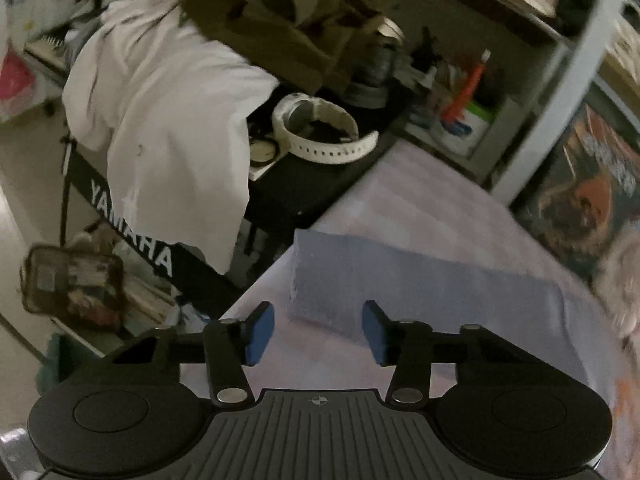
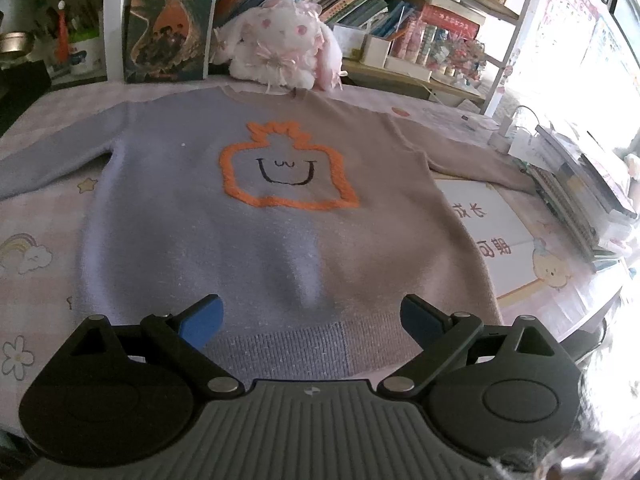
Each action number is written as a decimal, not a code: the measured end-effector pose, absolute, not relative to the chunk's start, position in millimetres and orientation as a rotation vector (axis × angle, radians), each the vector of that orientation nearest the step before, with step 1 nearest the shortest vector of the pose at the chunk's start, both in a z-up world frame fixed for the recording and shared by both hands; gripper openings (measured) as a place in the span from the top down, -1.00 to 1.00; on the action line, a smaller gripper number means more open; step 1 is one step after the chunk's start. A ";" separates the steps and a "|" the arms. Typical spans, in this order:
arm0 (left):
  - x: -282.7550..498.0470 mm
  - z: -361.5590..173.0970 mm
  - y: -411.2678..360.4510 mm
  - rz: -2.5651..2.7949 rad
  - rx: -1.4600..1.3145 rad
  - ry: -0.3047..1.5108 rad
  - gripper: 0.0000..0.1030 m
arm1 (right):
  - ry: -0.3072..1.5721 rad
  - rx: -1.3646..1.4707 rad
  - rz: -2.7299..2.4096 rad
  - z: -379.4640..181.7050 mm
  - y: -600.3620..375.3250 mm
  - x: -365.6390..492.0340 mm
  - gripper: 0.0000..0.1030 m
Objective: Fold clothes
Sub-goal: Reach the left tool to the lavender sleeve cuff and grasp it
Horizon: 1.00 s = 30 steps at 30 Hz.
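Knit: the sweater (image 2: 280, 208), half lilac and half tan with an orange outline and a smile, lay flat, front up, on the pink cover (image 2: 36, 240).
Sleeve: its lilac cuff (image 1: 400, 280) lay near the cover's edge, just ahead of the left gripper (image 1: 318, 330).
Left gripper: pads partly apart, nothing between them.
Right gripper (image 2: 310, 320): fingers wide, empty, over the hem.
Behind: a plush (image 2: 280, 52) and a book (image 2: 170, 20).
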<state>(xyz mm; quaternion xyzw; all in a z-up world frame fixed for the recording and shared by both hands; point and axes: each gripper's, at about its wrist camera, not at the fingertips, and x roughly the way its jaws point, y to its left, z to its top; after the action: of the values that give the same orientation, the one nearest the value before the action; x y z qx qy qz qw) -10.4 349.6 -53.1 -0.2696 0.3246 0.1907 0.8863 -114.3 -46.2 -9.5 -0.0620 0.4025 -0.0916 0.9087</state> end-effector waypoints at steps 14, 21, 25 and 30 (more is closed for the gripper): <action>11.1 -61.9 346.2 0.322 -0.811 0.653 0.40 | 0.828 -0.147 -0.189 -9.7 -47.4 -108.0 -0.86; 16.9 -61.6 350.3 0.374 -0.781 0.687 0.88 | 0.827 -0.138 -0.204 -9.0 -50.8 -107.2 -0.86; 21.6 -59.0 349.6 0.371 -0.737 0.721 0.93 | 0.822 -0.134 -0.210 -8.2 -52.5 -108.3 -0.86; 18.2 -50.2 341.9 0.356 -0.689 0.699 0.94 | 0.810 -0.134 -0.200 -7.5 -54.8 -108.1 -0.86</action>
<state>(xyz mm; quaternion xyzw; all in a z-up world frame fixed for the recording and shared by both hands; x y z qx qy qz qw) 18.2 341.9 -50.2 -0.3292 0.3336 0.1702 0.8668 -108.1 -54.8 -7.5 -0.0652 0.3931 -0.0969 0.9121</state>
